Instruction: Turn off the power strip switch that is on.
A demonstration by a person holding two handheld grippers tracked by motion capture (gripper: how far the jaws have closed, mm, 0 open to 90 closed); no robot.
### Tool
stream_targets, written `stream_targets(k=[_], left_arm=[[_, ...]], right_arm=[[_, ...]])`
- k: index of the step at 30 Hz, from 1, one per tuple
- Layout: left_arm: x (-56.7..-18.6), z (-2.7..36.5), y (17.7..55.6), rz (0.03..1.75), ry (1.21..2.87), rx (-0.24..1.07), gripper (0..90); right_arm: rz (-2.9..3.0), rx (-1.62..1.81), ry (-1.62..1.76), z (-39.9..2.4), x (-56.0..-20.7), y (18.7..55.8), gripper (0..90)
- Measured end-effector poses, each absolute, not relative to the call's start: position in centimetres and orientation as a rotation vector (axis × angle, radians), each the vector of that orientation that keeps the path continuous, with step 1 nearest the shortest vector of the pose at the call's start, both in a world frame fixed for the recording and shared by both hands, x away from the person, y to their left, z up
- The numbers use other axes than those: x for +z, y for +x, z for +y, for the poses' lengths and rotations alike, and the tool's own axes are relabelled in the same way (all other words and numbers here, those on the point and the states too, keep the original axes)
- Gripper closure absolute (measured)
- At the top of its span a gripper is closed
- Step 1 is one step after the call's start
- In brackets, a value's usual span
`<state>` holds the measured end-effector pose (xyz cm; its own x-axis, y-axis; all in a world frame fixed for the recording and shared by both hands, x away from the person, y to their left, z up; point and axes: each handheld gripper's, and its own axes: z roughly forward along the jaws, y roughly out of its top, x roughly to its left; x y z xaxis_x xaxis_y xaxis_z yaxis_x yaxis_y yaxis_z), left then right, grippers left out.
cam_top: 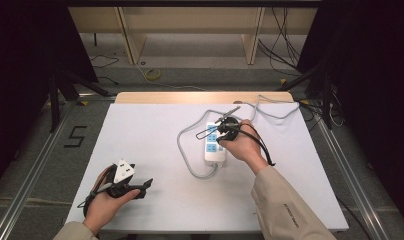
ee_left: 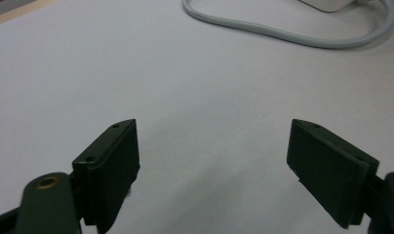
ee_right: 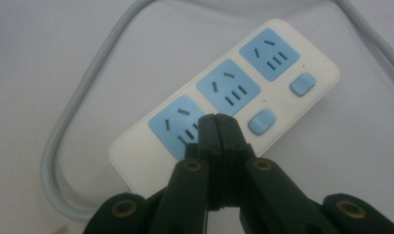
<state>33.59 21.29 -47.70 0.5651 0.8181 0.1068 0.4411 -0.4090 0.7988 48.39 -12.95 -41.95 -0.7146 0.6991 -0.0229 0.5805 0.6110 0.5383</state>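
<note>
1. Strip (cam_top: 214, 144) sits flat on the white bench (cam_top: 155, 145), right of centre, long axis running away from the person. White rigid shell, three blue sockets, at least two blue switches (ee_right: 261, 121) along one side.
2. Grey cord (cam_top: 186, 155) leaves the near end, loops out to the left of the strip, then trails off toward the far right of the bench.
3. Right tool (cam_top: 224, 131) is over the strip's middle, jaws pressed together with nothing between them. In the right gripper view the tips sit over the nearest socket (ee_right: 178, 126), just beside a switch. Contact with the shell: cannot tell.
4. Left tool (cam_top: 146, 185) rests near the front left of the bench, well apart from the strip, jaws spread wide and empty. Left gripper view has the cord and a strip corner far ahead.
5. Handling, my read: hard plastic body, stiff, light to moderate weight, smooth and likely slippery on the top face.
6. Best hold: across the narrow width on the long side walls, mid-length, clear of the switches.
7. Cord is stiff-ish and springy; it will drag and twist the body if lifted by one end. Pinching the cord itself gives poor control.
8. Switches probably need only a light push from closed tips; the strip may skate on the bench unless braced.
</note>
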Motion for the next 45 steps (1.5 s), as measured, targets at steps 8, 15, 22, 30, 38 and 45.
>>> stream_targets(k=[8, 15, 22, 30, 38, 45], left_arm=[[-47.7, 21.3, 33.6, 1.005, 2.051, 0.642, 19.4], [-47.7, 21.3, 33.6, 1.004, 2.051, 0.642, 19.4], [-47.7, 21.3, 33.6, 1.003, 2.052, 0.643, 19.4], [-47.7, 21.3, 33.6, 1.0, 2.052, 0.645, 19.4], [-47.7, 21.3, 33.6, 1.002, 2.054, 0.643, 19.4], [-47.7, 21.3, 33.6, 0.997, 2.06, 0.645, 19.4]], right_arm=[[2.648, 0.671, 1.079, -12.7, -42.9, 48.7, 90.0], [2.666, 0.626, 1.084, -12.5, -43.5, 48.9, 90.0], [2.668, 0.616, 1.09, -12.4, -43.7, 48.9, 90.0], [2.685, 0.585, 1.084, -12.2, -43.7, 48.7, 90.0], [2.668, 0.595, 1.099, -12.3, -43.7, 49.0, 90.0], [2.664, 0.594, 1.111, -12.3, -43.7, 49.0, 90.0]])
